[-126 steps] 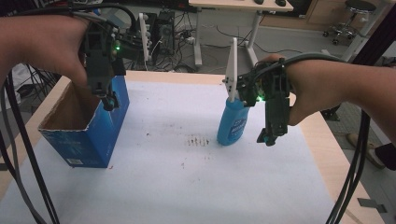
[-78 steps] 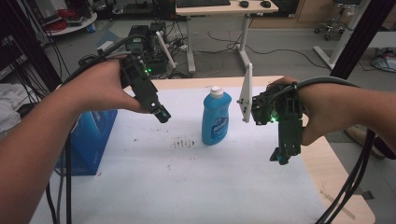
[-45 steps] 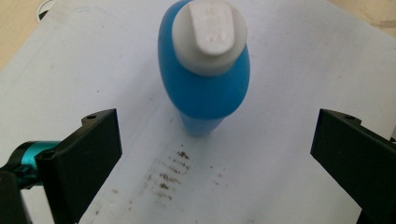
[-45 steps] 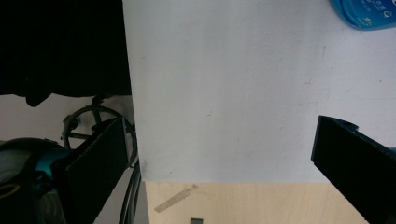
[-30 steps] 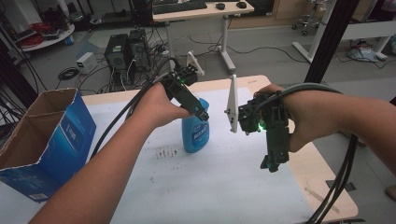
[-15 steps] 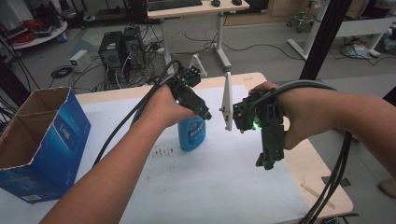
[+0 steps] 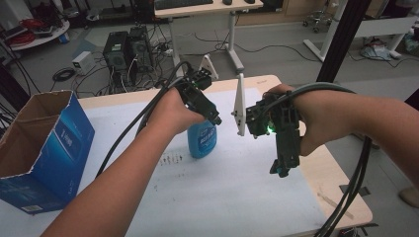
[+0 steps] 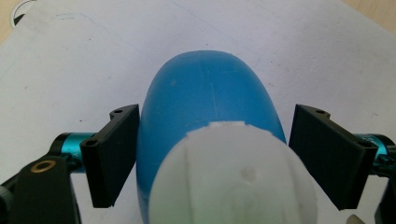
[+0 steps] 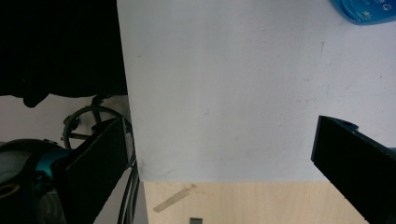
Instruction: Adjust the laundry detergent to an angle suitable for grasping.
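Blue dish-soap bottle (image 7: pixel 201 140) stands upright on the white table cover (image 7: pixel 237 187), its long axis running straight up toward the left gripper (image 7: pixel 213 118), which comes down over it from above. Seen along that gripper's own jaws, the white ribbed cap (image 8: pixel 233 175) sits nearest the lens with the rounded blue shoulder (image 8: pixel 205 102) swelling out beyond it. The jaws have just been closing, with the bottle between them. One black pad lies against the bottle's side, or all but against it; the other stands a little clear, so the grip looks not yet complete. The left gripper is by far the nearer tool: the right gripper (image 7: pixel 282 165) hangs well off to the bottle's side, pointing down at bare cover near the table's wooden edge (image 7: pixel 341 197), jaws spread wide with nothing between them.

Smooth, slightly glossy plastic and a curved, tapering shoulder give the flat pads little to bite on; a squeeze set lower on the broader body would likely hold better than one near the neck. Far beyond the left forearm (image 7: pixel 123 182), an open blue cardboard box (image 7: pixel 44 148) sits at the cover's corner, its flaps up and its brown inside showing.
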